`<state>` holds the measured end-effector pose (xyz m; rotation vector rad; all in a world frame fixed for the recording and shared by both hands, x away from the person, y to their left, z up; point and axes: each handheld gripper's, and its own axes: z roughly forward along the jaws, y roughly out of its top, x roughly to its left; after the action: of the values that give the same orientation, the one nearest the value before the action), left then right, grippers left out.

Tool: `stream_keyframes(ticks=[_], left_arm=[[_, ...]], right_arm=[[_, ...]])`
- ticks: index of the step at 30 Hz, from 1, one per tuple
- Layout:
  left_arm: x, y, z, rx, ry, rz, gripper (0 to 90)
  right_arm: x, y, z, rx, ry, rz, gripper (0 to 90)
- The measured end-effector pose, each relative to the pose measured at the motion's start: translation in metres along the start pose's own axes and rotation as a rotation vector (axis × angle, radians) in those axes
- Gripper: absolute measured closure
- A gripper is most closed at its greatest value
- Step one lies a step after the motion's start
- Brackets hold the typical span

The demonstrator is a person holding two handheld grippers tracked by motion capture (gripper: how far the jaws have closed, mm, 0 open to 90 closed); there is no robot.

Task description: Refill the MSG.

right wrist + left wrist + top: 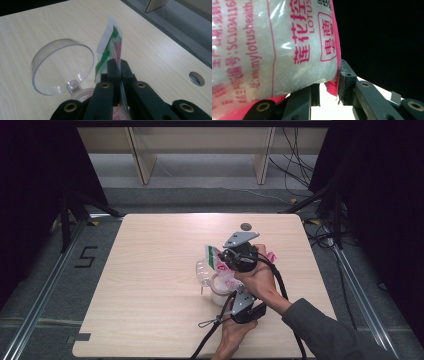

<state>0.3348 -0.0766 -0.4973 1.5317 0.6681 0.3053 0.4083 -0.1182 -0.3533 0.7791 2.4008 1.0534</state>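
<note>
A clear plastic bag (274, 45) of white grains with pink print hangs over a round white container (220, 292) near the table's middle. My right gripper (117, 67) is shut on the bag's flat green-and-pink top edge (111, 42), and in the high view it (223, 257) is the farther of the two. The container's clear hinged lid (62, 65) stands open to the left of the bag. My left gripper (329, 90) comes from below. Its jaws stand slightly apart, closed on the bag's pink bottom corner. In the high view the left gripper (236, 292) is beside the container, under the right forearm.
The wooden table (150, 320) has bare room to the left and front. A round hole (245, 226) lies near its far edge. Black cables trail from both grippers toward the near edge. Dark curtains flank the table, and shelving legs stand behind it.
</note>
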Motion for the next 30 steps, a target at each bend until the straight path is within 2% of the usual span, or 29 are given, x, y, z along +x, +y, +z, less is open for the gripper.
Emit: stream_keyframes(ticks=[3, 5, 6, 7, 8, 9, 11, 13, 14, 15, 16, 17, 18, 19, 20, 21, 23, 24, 25, 26, 27, 30], left_arm=[[0.0, 0.0008, -0.0008, -0.004, 0.004, 0.006, 74.3], [-0.0003, 0.0022, -0.0029, 0.022, 0.017, 0.006, 74.3], [-0.0037, 0.0019, -0.0003, -0.019, 0.006, -0.045, 74.3], [-0.005, 0.0007, 0.0024, -0.057, -0.007, -0.075, 74.3], [-0.0046, -0.0003, 0.003, -0.064, -0.012, -0.077, 74.3], [-0.0051, -0.0001, 0.0012, -0.038, 0.009, -0.068, 74.3], [-0.0043, 0.0004, 0.0008, -0.038, 0.008, -0.068, 74.4], [-0.004, -0.0004, 0.0029, -0.067, -0.012, -0.072, 74.3], [-0.0021, -0.0002, 0.0005, -0.03, -0.001, -0.038, 74.3], [0.002, 0.0013, -0.0045, 0.048, 0.019, 0.028, 74.4], [-0.0036, 0.0008, -0.0004, -0.019, 0.008, -0.048, 74.4], [0.0014, 0.0011, -0.0029, 0.028, 0.01, 0.023, 74.4], [0.0025, 0.001, -0.0032, 0.03, 0.002, 0.039, 74.4], [-0.0008, 0.0014, -0.0032, 0.02, 0.016, 0.006, 74.3], [-0.0011, 0.0014, -0.0032, 0.02, 0.021, 0.001, 74.3], [-0.0012, 0.0016, -0.0032, 0.02, 0.022, 0.0, 74.4], [-0.0011, 0.0021, -0.0029, 0.015, 0.014, 0.002, 74.4], [-0.0065, 0.0019, 0.001, -0.042, 0.005, -0.063, 74.3], [0.0014, 0.0031, -0.0046, 0.053, 0.019, 0.044, 74.4], [0.0015, 0.0035, -0.0044, 0.05, 0.021, 0.04, 74.4], [0.0015, 0.0037, -0.0042, 0.05, 0.019, 0.042, 74.4], [0.0011, 0.0036, -0.0041, 0.052, 0.017, 0.048, 74.4]], right_arm=[[0.0013, 0.0016, -0.0006, 0.014, 0.012, 0.009, 90.0], [-0.0001, 0.0023, 0.0006, -0.001, 0.006, -0.017, 90.0], [0.0, 0.0023, 0.0011, 0.004, 0.006, -0.013, 90.0], [0.0018, 0.0017, 0.0017, 0.015, 0.006, 0.007, 90.0], [0.0019, 0.0012, 0.0029, 0.02, 0.006, -0.012, 90.0], [0.003, 0.0007, 0.004, 0.018, -0.001, -0.004, 90.0], [0.0021, 0.0013, 0.0037, 0.018, 0.006, 0.001, 90.0], [0.0027, 0.0012, 0.0043, 0.015, 0.003, -0.003, 90.0], [0.0027, 0.0013, 0.0046, 0.013, 0.003, -0.006, 90.0], [0.0018, 0.0016, 0.0038, 0.021, 0.008, -0.008, 90.0], [0.0013, 0.0015, 0.004, 0.015, 0.003, -0.003, 90.0], [0.0012, 0.0015, 0.0038, 0.016, 0.003, -0.003, 90.0], [0.0012, 0.0015, 0.0037, 0.017, 0.002, -0.005, 90.0], [0.0008, 0.0015, 0.0042, 0.011, 0.003, -0.014, 90.0], [-0.0001, 0.0013, 0.0045, 0.007, 0.002, -0.024, 90.0], [0.0005, 0.001, 0.0044, 0.013, 0.004, -0.011, 90.0], [0.0008, 0.0014, 0.0041, 0.014, 0.002, -0.016, 90.0], [0.0005, 0.0018, 0.0039, 0.019, 0.007, -0.021, 90.0], [0.0003, 0.0018, 0.0045, 0.009, 0.003, -0.022, 90.0], [0.0007, 0.0016, 0.0039, 0.017, 0.001, 0.004, 90.0], [0.0004, 0.0016, 0.0038, 0.018, -0.009, 0.0, 90.0], [0.0, 0.0023, 0.0032, 0.025, 0.007, 0.0, 90.0]])
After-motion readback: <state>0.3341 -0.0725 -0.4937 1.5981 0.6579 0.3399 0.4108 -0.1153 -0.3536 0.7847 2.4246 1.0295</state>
